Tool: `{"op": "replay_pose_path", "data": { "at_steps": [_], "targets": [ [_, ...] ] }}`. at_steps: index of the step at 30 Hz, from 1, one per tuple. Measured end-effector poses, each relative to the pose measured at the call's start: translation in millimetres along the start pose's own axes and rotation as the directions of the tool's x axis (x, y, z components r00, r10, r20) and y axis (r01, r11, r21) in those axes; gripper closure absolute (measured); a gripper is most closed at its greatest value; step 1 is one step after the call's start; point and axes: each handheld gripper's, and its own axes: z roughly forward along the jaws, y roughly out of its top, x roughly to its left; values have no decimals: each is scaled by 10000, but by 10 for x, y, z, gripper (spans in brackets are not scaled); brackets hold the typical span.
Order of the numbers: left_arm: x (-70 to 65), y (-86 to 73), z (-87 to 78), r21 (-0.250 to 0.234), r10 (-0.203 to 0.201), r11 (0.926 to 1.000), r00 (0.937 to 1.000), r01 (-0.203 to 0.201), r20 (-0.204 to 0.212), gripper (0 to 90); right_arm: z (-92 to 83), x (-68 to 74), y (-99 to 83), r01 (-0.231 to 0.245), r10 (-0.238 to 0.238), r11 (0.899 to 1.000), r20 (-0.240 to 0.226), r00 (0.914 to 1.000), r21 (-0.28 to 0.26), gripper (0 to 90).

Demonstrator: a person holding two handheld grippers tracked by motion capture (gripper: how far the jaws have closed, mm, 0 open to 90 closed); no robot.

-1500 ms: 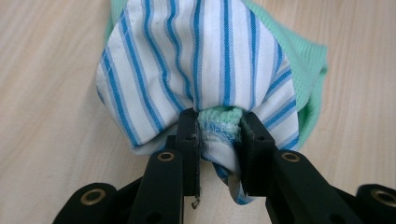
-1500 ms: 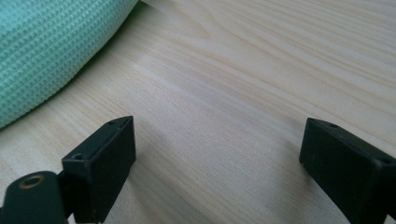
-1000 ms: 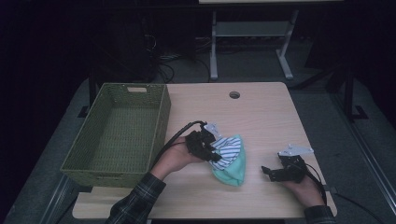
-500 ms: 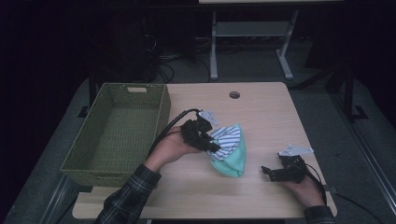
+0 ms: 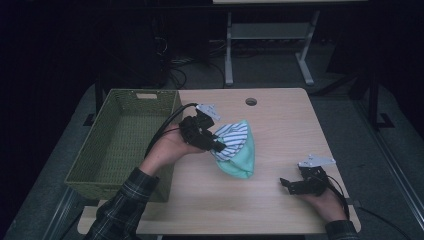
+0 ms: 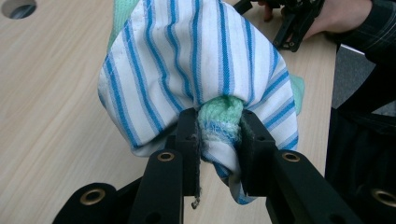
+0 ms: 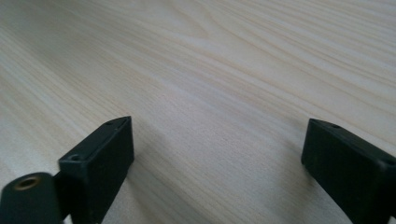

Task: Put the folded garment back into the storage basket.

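The left gripper [image 6: 218, 140] clamped the bunched striped cloth [image 6: 201, 70], lifting it; next it needed carrying over the basket [image 5: 120, 140]; the right gripper [image 5: 300, 186] gaped empty

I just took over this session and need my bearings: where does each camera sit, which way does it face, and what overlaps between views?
High view: fixed above the person's side, looking forward and down on the table; both forearms, left gripper, right gripper, basket.
Left gripper view: rides the left gripper, looking along its jaws clamped on the bundled cloth; the other hand at top right.
Right gripper view: low over bare tabletop, jaws apart, right gripper.
Shared: high and left gripper views both show the cloth and right hand.
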Motion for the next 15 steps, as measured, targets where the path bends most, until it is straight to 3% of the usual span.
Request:
{"op": "replay_pose_path", "data": {
  "at_steps": [3, 15],
  "targets": [
    [36, -27, -91, -28, -133, 9999, 9998, 132, -140, 723, 8, -2, 4, -77, 77, 9999, 64, 10000, 102, 29],
    [176, -181, -481, -355, -656, 9974, 9948, 630, -782, 723, 16, -1, 7, -139, 137, 9997, 120, 9998, 179, 15]
  ]
}}
